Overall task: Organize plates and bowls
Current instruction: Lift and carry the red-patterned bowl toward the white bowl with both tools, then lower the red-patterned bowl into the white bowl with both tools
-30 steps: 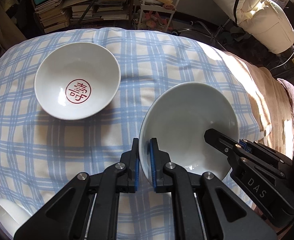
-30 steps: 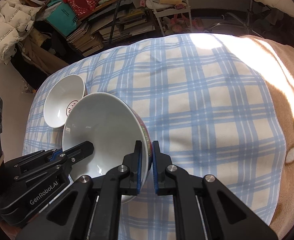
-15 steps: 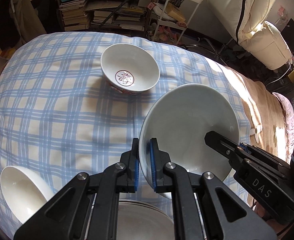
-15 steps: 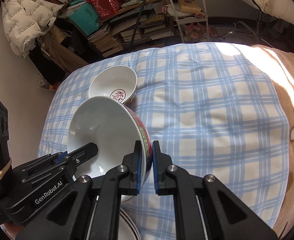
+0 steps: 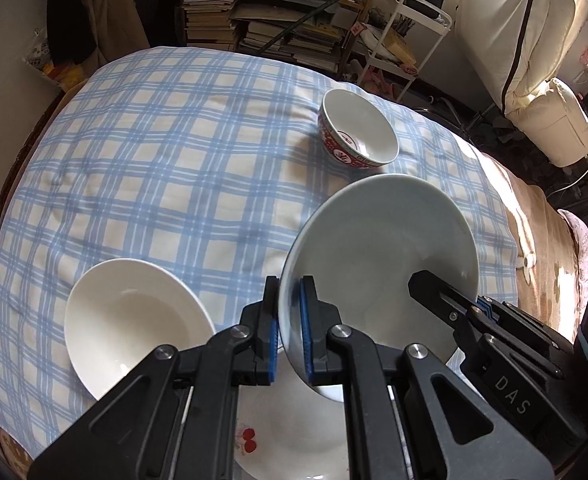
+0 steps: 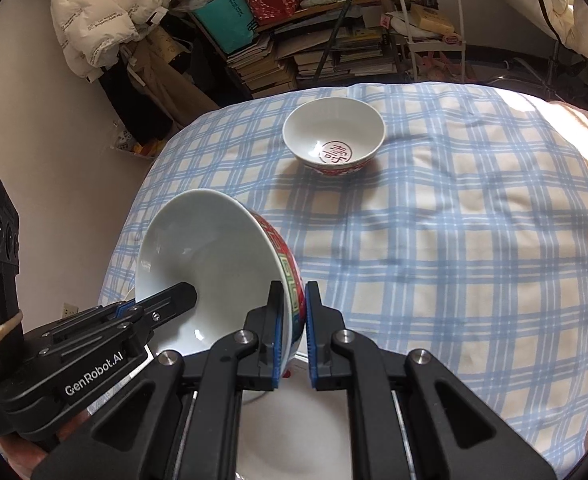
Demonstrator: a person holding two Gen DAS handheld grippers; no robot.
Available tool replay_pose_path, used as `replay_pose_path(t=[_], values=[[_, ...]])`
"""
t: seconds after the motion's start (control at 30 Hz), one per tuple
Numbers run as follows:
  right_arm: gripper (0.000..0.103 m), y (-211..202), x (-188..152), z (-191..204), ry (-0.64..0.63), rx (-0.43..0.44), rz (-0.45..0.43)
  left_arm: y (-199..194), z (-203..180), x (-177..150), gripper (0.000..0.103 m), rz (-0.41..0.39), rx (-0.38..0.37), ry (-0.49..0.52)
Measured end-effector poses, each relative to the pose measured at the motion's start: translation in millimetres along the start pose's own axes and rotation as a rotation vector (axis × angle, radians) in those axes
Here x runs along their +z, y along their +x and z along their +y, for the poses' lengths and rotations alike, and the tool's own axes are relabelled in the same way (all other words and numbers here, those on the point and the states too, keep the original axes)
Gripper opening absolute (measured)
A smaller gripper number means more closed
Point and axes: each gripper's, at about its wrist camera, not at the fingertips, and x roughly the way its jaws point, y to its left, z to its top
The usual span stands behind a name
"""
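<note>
Both grippers hold one large bowl (image 5: 377,256) with a pale inside and a red patterned outside (image 6: 286,268), above the table. My left gripper (image 5: 290,320) is shut on its near left rim. My right gripper (image 6: 294,328) is shut on its right rim; it also shows in the left wrist view (image 5: 445,300). A white plate with a cherry print (image 5: 278,436) lies right under the held bowl, near the front edge. A plain white bowl (image 5: 134,320) sits at the front left. A small red-patterned bowl (image 5: 355,134) with a red character inside (image 6: 333,140) stands farther back.
The table has a blue checked cloth (image 5: 174,152). Behind it stand stacked books and shelves (image 5: 278,24), a white wire rack (image 5: 409,36) and a white padded coat (image 6: 94,8). A beige blanket (image 5: 533,232) lies at the right.
Both grippers have pulled back toward the front edge with the large bowl. The small red-patterned bowl now lies farther away; the white bowl and cherry plate have come into view beneath.
</note>
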Motion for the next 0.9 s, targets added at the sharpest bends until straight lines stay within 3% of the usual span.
replay_pose_path(t=[0.5, 0.9], values=[[0.011, 15.0, -29.0, 73.1, -0.063, 0.086, 0.021, -31.7, 70.1, -34.5, 0.010, -0.044, 0.058, -0.084], [0.011, 40.5, -54.1, 105.7, -0.116, 0.092, 0.037, -24.3, 110.7, -65.7, 0.011, -0.042, 0.087, -0.126]])
